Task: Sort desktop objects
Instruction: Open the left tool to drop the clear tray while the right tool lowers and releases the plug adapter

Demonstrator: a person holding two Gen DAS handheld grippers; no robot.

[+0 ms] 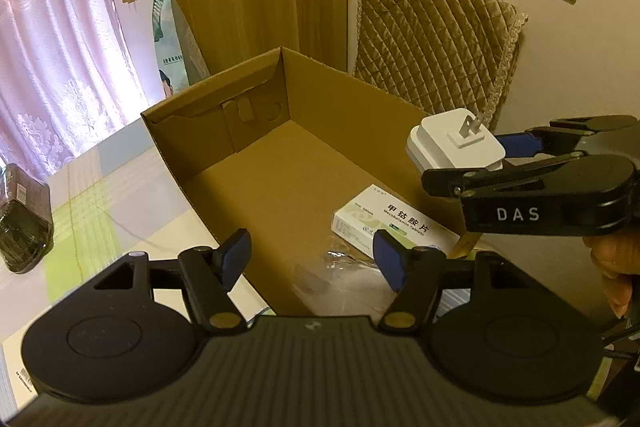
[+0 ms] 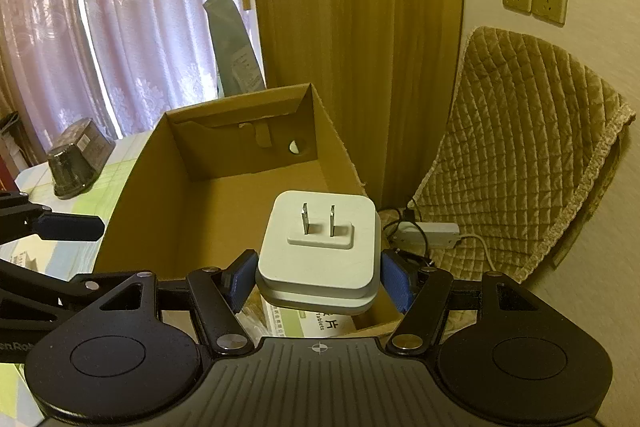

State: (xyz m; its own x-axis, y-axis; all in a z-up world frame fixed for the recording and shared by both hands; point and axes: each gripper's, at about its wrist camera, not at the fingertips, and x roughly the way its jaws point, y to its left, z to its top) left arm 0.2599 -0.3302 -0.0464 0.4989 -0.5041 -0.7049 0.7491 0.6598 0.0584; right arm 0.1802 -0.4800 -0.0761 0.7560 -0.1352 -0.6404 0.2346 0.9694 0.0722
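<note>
An open cardboard box (image 1: 256, 99) (image 2: 224, 131) stands on the table. Inside it lie a white medicine box (image 1: 394, 223) (image 2: 320, 323) and a crumpled clear plastic wrapper (image 1: 340, 275). My right gripper (image 2: 318, 279) (image 1: 476, 157) is shut on a white plug adapter (image 2: 320, 251) (image 1: 456, 141), prongs up, held above the box's near right corner. My left gripper (image 1: 312, 259) hangs open over the box's near edge with nothing between its blue pads (image 1: 234, 259). One left fingertip (image 2: 68, 227) shows at the left of the right wrist view.
A dark wrapped package (image 1: 24, 223) (image 2: 78, 159) lies on the table left of the box. A chair with a quilted cover (image 1: 436, 39) (image 2: 520, 155) stands behind the box, a white power strip (image 2: 426, 233) on the floor below it. Curtains (image 1: 56, 27) hang at the back.
</note>
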